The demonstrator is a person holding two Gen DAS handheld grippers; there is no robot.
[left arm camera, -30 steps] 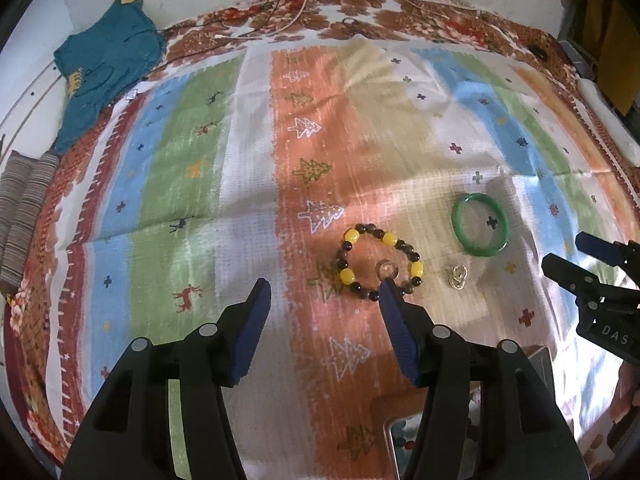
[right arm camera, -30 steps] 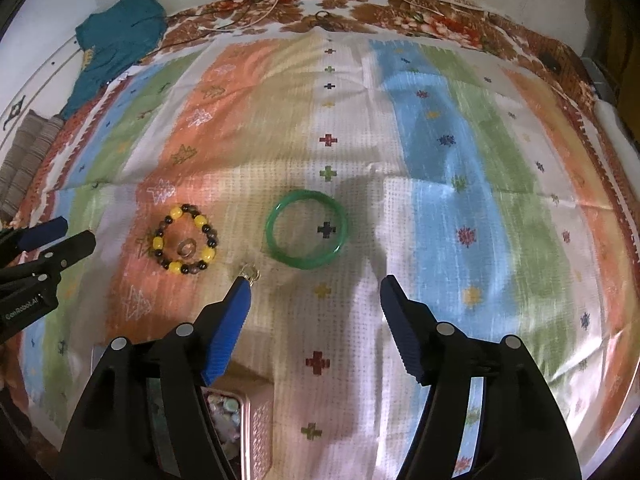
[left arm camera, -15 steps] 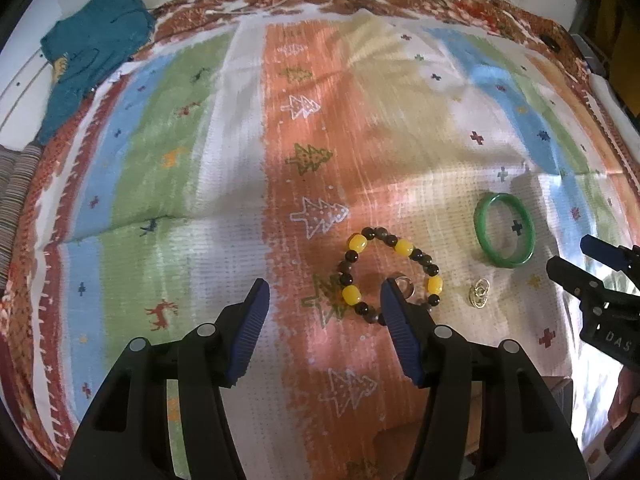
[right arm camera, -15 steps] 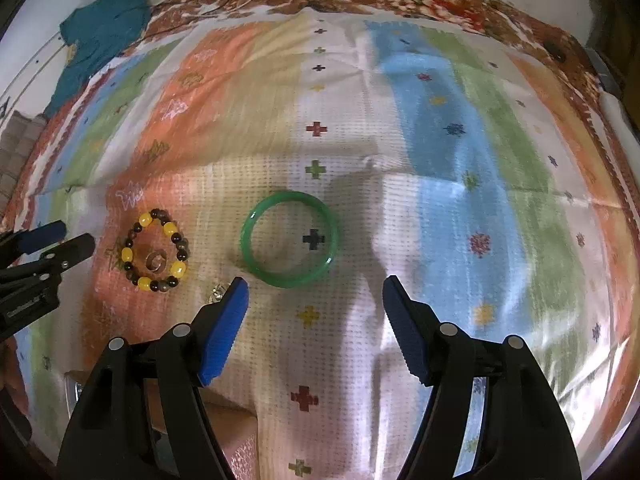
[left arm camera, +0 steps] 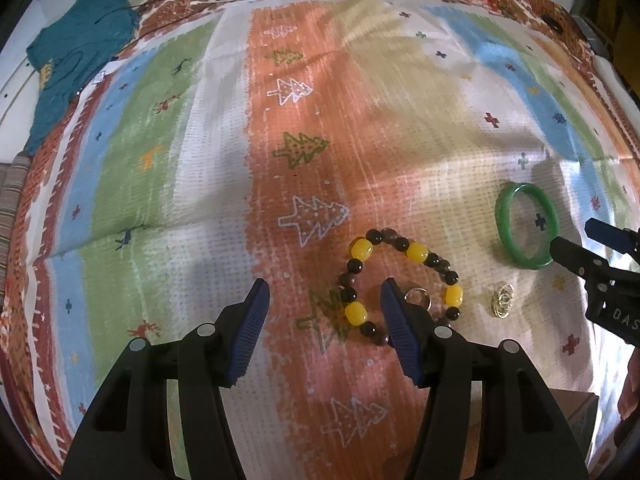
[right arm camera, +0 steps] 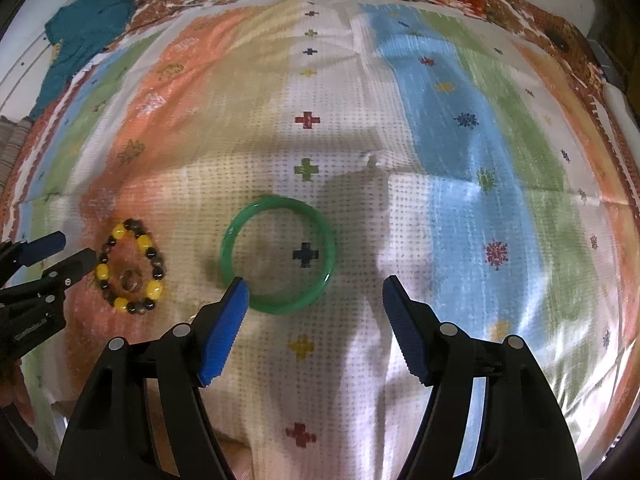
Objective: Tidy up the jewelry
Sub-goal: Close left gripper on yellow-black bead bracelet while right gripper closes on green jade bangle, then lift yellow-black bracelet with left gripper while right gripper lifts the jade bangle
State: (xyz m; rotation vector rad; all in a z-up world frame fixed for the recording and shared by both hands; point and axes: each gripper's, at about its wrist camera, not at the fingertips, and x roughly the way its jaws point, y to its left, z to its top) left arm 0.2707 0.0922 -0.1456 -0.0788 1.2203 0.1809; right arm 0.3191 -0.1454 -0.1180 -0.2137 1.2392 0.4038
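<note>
A bracelet of yellow and dark beads [left arm camera: 361, 249] lies on the striped cloth [left arm camera: 160, 184], with a small ring [left arm camera: 418, 298] inside its loop. My left gripper [left arm camera: 325, 286] hangs open and empty just above it, its right finger over the loop. A little to the right lie gold earrings [left arm camera: 502, 300] and a green bangle [left arm camera: 503, 228]. In the right wrist view my right gripper [right arm camera: 315, 282] is open and empty over the near edge of the bangle [right arm camera: 280, 202]. The bracelet [right arm camera: 120, 232] and the left gripper [right arm camera: 76, 247] show at the left.
A brown box [left arm camera: 572, 408] sits at the near right, partly hidden by my fingers. A teal garment [left arm camera: 76, 64] lies at the far left corner, and a folded striped fabric [left arm camera: 12, 188] at the left edge. Cables run along the far border.
Both grippers have come down and forward toward the cloth; the bracelet and bangle look larger and closer to the fingertips. Jaw widths look unchanged.
</note>
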